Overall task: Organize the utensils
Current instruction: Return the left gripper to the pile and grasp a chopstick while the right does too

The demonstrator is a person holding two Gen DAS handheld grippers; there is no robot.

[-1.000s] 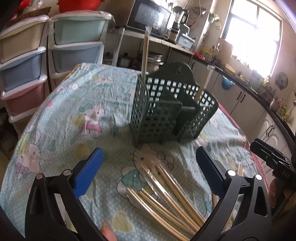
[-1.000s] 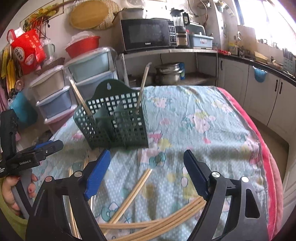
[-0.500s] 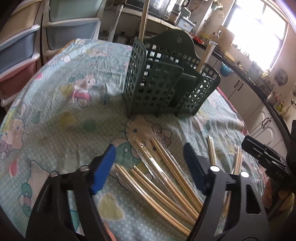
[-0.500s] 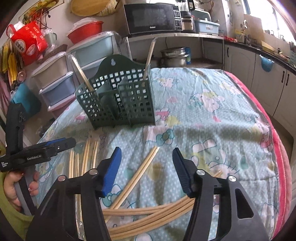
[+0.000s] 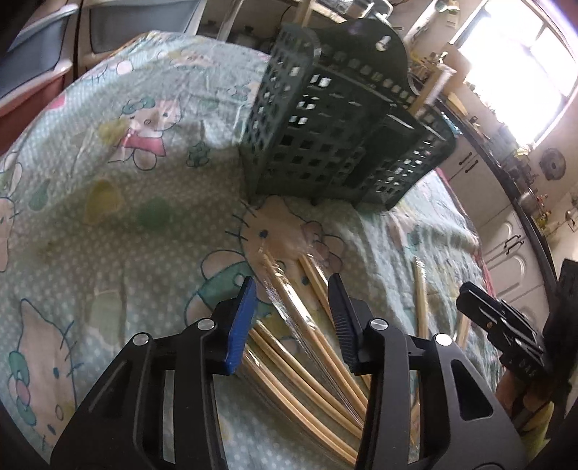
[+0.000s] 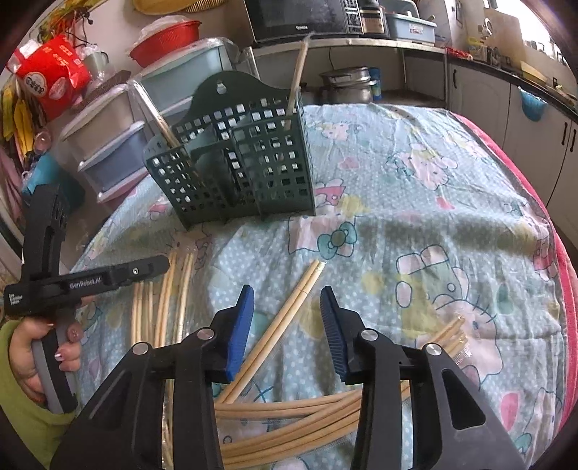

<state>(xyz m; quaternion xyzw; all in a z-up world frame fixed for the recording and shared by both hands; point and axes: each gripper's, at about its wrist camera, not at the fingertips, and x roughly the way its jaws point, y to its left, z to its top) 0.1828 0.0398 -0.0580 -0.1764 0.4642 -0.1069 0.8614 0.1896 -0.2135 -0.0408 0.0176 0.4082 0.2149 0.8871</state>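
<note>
On left gripper (image 6: 159,265) side: "GenRobot.AI"; on microwave (image 6: 303,14): "Galanz"

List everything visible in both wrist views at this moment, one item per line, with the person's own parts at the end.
Utensil holder: one, dark green lattice, upright on the table.
Chopsticks in holder: at least two, pale wood, sticking up from separate compartments.
Loose chopsticks: many, pale wood, some in clear wrappers, lying on the cloth in front of the holder; count unclear.
Tablecloth: one, light blue cartoon print, covering the table.
Drawer units: stacked, pastel, behind the table.
Microwave: one, black, on the shelf.
Red basket: one, atop the drawers.
Left gripper: jaws have been closing, astride wrapped chopsticks, not pressing them.
Right gripper: jaws have been closing, astride a chopstick pair, not pressing.
Hand: holding the left gripper's handle.
</note>
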